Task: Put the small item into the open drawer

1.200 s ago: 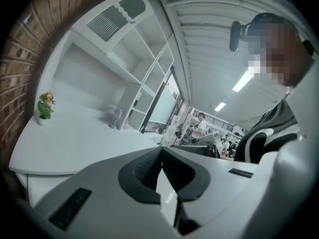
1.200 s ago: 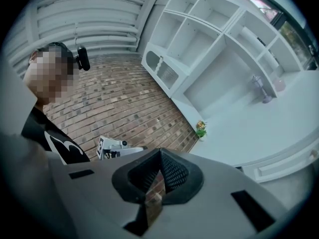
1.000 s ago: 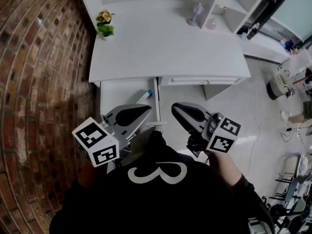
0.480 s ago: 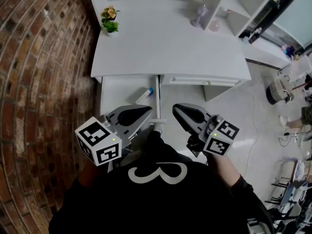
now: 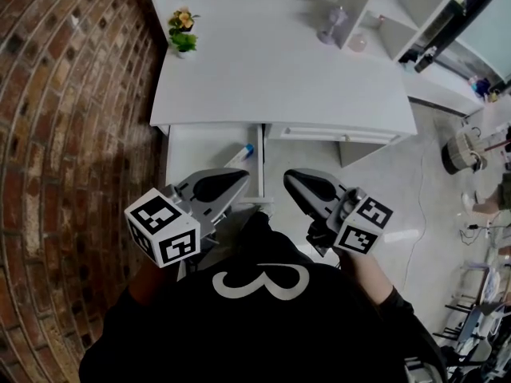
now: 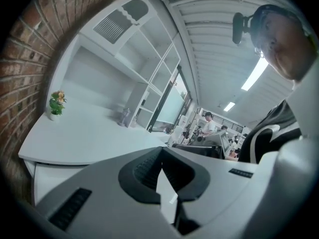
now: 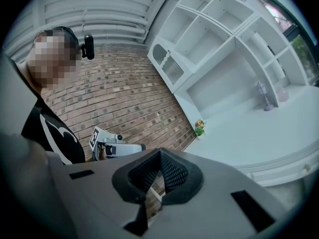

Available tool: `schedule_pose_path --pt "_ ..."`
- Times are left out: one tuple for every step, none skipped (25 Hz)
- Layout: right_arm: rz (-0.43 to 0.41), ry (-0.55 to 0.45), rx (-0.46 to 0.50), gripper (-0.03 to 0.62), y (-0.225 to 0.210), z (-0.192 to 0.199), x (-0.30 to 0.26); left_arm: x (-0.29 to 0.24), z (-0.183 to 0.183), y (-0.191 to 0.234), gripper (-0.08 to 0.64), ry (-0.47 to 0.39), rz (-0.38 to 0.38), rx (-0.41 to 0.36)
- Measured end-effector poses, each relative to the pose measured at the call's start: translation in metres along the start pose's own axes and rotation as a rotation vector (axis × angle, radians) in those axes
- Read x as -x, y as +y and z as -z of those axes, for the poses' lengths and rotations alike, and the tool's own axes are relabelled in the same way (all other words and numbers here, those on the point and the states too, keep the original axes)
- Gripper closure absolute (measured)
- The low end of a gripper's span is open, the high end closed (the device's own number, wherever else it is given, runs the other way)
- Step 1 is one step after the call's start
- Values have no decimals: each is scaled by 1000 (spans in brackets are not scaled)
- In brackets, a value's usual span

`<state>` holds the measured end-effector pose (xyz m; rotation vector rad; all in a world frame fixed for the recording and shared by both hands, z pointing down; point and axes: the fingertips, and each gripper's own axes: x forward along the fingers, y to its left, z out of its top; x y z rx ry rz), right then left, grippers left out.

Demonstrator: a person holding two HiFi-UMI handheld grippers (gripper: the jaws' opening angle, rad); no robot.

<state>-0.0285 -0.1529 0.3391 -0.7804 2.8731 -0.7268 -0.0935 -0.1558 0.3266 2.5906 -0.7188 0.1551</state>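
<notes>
Head view: white desk (image 5: pixel 279 70) against a brick wall (image 5: pixel 72 134), with a potted plant (image 5: pixel 184 40) at its far left corner and a vase (image 5: pixel 331 26) near its far right edge. Below the desk's front edge the left drawer (image 5: pixel 200 146) stands pulled out, and the drawer beside it (image 5: pixel 335 133) is closed. The small item (image 5: pixel 241 155), a tube with a blue cap, lies inside the open drawer at its far right corner, so the placing looks done. The left gripper (image 5: pixel 239 179) and right gripper (image 5: pixel 291 179) hang close to the person's chest, well apart from the item, probably drawn back to leave the drawer free.

Left gripper view: the left gripper (image 6: pixel 160 156) has its jaws pressed together with nothing between them. It looks across the desk (image 6: pixel 84 133) toward the plant (image 6: pixel 56 103). The item is not seen here.

Right gripper view: the right gripper (image 7: pixel 159 153) likewise has its jaws closed and empty. It faces the brick wall (image 7: pixel 124 88), the left gripper (image 7: pixel 114 146) and the plant (image 7: pixel 199 129) on the desk (image 7: pixel 259 128).
</notes>
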Motion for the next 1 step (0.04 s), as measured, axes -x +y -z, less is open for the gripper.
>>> schedule_pose_path --pt "-4 -1 2 583 -2 -2 -2 -2 -1 3 557 -4 -2 9"
